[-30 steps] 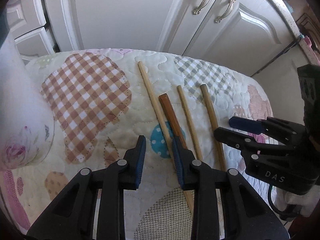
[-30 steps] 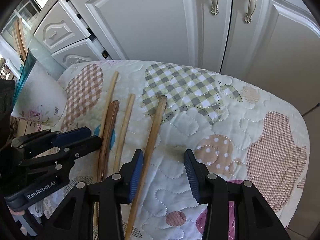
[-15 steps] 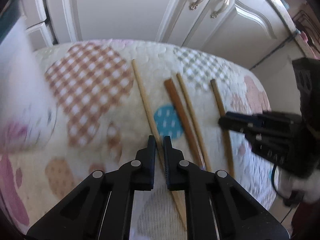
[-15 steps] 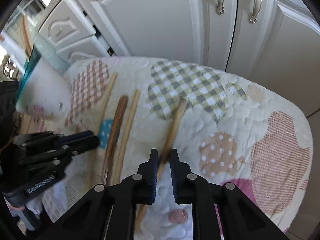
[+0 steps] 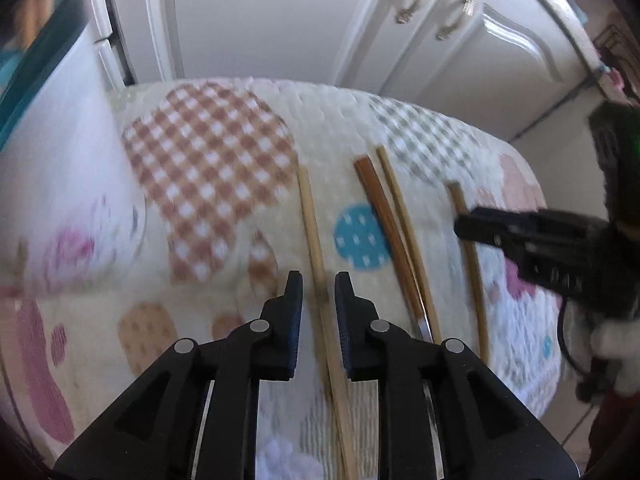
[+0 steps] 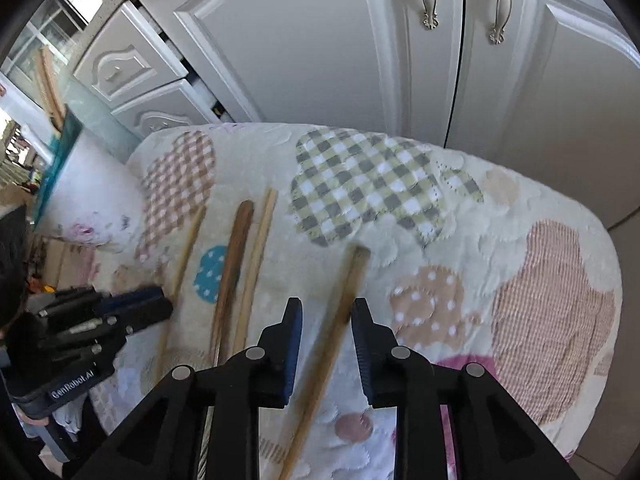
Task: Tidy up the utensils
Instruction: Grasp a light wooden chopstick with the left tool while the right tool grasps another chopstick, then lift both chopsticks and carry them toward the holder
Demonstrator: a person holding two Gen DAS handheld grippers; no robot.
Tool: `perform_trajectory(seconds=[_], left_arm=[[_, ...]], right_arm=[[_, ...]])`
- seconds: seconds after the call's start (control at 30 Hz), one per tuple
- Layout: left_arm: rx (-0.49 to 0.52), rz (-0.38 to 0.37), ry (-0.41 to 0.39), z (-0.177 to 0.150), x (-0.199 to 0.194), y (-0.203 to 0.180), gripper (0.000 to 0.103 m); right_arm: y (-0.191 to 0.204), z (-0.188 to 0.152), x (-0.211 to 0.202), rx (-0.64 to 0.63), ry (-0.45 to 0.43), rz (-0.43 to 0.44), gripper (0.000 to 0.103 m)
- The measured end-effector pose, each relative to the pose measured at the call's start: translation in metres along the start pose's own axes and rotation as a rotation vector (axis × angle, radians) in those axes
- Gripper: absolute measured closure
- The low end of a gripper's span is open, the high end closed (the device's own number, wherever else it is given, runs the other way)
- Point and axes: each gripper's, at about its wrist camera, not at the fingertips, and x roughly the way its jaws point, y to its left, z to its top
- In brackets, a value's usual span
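Only the right wrist view shows the pink patch (image 6: 468, 364).

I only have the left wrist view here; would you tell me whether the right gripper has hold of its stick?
Observer: Not at this moment. The right gripper has just been opening its jaws; the stick lies between them with a gap on each side.
Operator: Thank you. Is anything lying on the quilt beyond it?
Observer: No, that part of the quilt bears no utensils.
Operator: And the cup, which is blurred for me?
Observer: Some wooden sticks seem to rise above the rim of the cup.
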Motion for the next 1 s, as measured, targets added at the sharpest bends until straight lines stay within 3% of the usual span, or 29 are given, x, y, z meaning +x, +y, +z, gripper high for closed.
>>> perform_trajectory(seconds=[0.13, 0.2, 0.27, 0.33, 0.4, 0.53, 0.7, 1.0], left_arm=[[0.01, 0.075, 0.001, 0.016, 0.012, -0.006, 0.086], [0.028, 0.101, 0.0, 0.025, 0.017, -0.011, 0.086], [0.049, 0.117, -0.005, 0.031, 0.02, -0.019, 0.087], [0.048, 0.106, -0.012, 0.036, 0.022, -0.023, 0.097], [0.016, 0.048, -0.008, 0.039, 0.019, -0.02, 0.098], [0.011, -0.026, -0.073, 0.028, -0.021, -0.008, 0.099], [0.034, -0.062, -0.157, 0.015, -0.069, -0.005, 0.099], [0.086, -0.059, -0.278, -0.007, -0.139, -0.005, 0.099]], right_arm=[[-0.005, 0.003, 0.007, 0.021, -0.012, 0.007, 0.079], [-0.007, 0.005, 0.008, 0.018, -0.012, 0.007, 0.089], [-0.008, 0.009, 0.008, 0.006, -0.01, 0.0, 0.092], [-0.008, 0.013, 0.01, 0.009, -0.004, 0.019, 0.092], [-0.007, 0.014, 0.007, 0.01, -0.009, 0.037, 0.093], [-0.006, 0.013, -0.018, 0.008, -0.061, 0.081, 0.094], [0.003, 0.008, -0.057, -0.018, -0.127, 0.102, 0.094], [0.036, -0.01, -0.128, -0.101, -0.246, 0.113, 0.095]])
